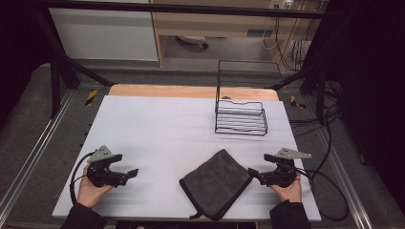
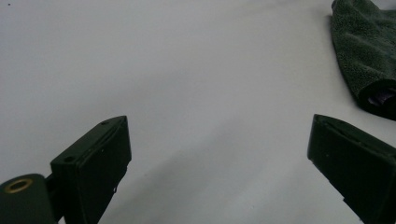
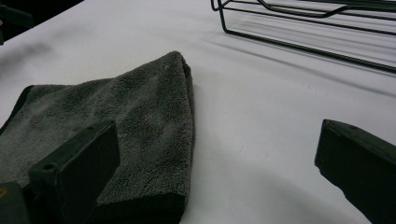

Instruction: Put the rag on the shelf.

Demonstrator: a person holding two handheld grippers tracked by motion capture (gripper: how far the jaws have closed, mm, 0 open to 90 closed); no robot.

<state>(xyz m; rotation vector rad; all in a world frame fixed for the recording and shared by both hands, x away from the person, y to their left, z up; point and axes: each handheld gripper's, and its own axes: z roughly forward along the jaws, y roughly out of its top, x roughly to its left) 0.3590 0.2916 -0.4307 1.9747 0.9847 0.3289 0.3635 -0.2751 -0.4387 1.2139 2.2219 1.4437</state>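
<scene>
Folded grey cloth (image 1: pixel 217 183) lies between both tools, left (image 1: pixel 125 174) and right (image 1: pixel 254 175), jaws wide apart, empty.

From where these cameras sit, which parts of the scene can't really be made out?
- Folded dark grey terry cloth: its underside and inner layers are hidden by its own folds; its near corner runs past the white table edge in the high view.
- Black wire basket: cut off by the top edge in the right gripper view.
- Cloth in the left gripper view: cut off at the frame corner.
</scene>
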